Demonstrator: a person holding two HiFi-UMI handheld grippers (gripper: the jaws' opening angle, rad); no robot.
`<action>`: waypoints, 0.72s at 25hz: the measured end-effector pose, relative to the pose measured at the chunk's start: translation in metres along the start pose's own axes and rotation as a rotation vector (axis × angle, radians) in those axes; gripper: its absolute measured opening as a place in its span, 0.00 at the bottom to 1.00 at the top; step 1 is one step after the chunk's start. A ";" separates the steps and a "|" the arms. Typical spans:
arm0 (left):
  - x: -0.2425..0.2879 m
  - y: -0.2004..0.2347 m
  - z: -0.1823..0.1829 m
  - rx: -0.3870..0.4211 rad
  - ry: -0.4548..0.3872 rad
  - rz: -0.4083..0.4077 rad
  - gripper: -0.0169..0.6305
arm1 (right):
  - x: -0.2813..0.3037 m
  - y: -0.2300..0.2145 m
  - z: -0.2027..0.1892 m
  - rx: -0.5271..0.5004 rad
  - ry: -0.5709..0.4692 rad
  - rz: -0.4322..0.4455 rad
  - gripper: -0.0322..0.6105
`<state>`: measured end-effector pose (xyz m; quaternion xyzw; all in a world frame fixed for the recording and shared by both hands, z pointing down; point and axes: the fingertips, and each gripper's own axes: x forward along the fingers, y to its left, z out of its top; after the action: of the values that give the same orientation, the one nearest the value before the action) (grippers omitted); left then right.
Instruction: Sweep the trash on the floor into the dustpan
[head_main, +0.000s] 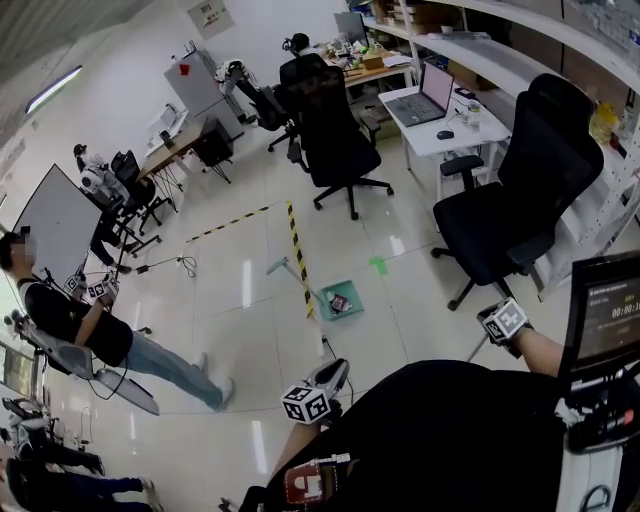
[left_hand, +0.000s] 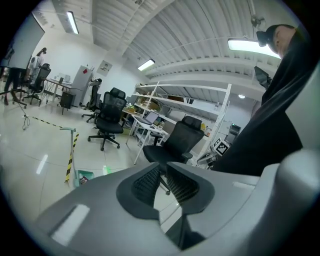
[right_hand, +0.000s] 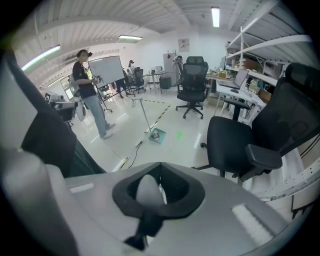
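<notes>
A teal dustpan (head_main: 345, 300) stands on the pale floor with a dark piece of trash (head_main: 338, 302) in it. Its long handle (head_main: 290, 272) leans up and to the left. The dustpan also shows small in the left gripper view (left_hand: 84, 176) and the right gripper view (right_hand: 156, 135). My left gripper (head_main: 330, 376) hovers near me, short of the dustpan; in its own view (left_hand: 163, 167) the pads meet with nothing between them. My right gripper (head_main: 503, 322) is at the right beside a black chair; its jaws (right_hand: 161, 167) are shut and I see nothing held.
Yellow-black tape (head_main: 295, 245) and a green mark (head_main: 377, 265) lie by the dustpan. A cable (head_main: 325, 345) trails toward me. Black office chairs (head_main: 505, 200) (head_main: 335, 140) stand right and behind, near a white desk (head_main: 440, 135). A person (head_main: 80, 320) stands at the left.
</notes>
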<state>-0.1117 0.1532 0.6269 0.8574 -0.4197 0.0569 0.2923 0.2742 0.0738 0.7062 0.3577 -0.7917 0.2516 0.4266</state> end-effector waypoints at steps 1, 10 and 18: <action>0.002 -0.002 0.000 0.003 0.001 0.001 0.10 | -0.001 0.000 0.000 -0.001 -0.005 0.003 0.05; 0.004 -0.004 0.000 0.006 -0.015 0.038 0.10 | 0.005 0.018 0.010 -0.080 -0.021 0.058 0.05; 0.001 0.007 0.003 0.001 -0.024 0.055 0.09 | 0.018 0.030 0.025 -0.133 -0.012 0.082 0.05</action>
<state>-0.1165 0.1477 0.6275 0.8463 -0.4467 0.0548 0.2850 0.2321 0.0684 0.7059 0.2972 -0.8232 0.2137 0.4339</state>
